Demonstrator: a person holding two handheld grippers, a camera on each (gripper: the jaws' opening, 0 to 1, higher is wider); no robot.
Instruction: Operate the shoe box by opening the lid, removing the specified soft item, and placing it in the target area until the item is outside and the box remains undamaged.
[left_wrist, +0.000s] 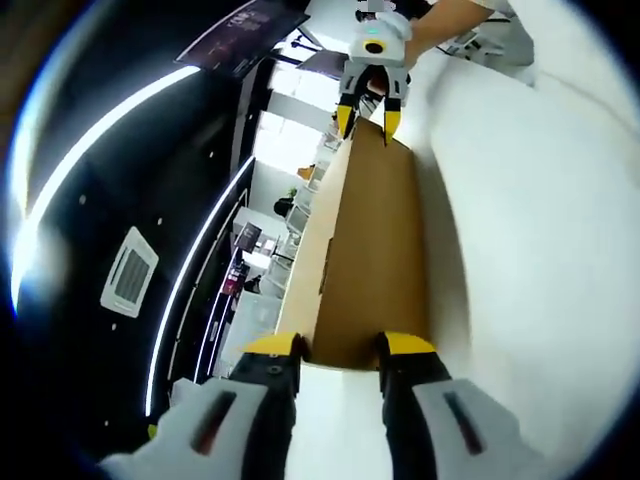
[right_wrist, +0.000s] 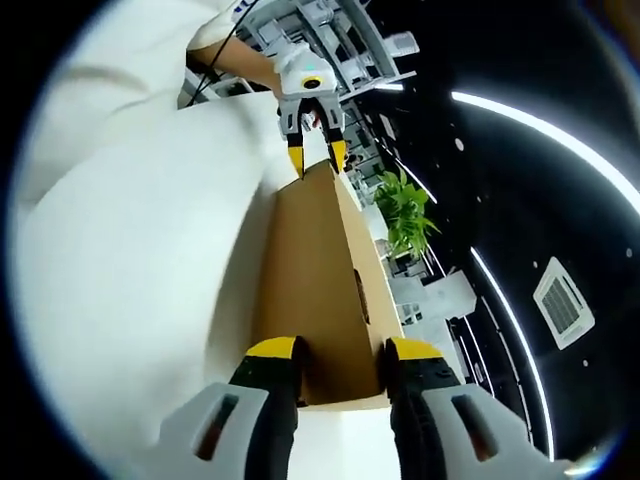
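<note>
Left gripper (left_wrist: 340, 347): clamped on the near end of the box (left_wrist: 372, 250), yellow tips either side of the cardboard edge.
Right gripper (right_wrist: 343, 350): same deal, pinching the opposite end.
Box: brown cardboard, held up between both grippers, white cloth (right_wrist: 130, 260) just beside it.
Far end: each view catches the other gripper on the box's far edge.
Background: plant (right_wrist: 405, 222), ceiling light strips (left_wrist: 110, 110).

Bright ceiling light strips (left_wrist: 120, 110) glare against dark surroundings, white areas wash out, and edges bend strongly.
</note>
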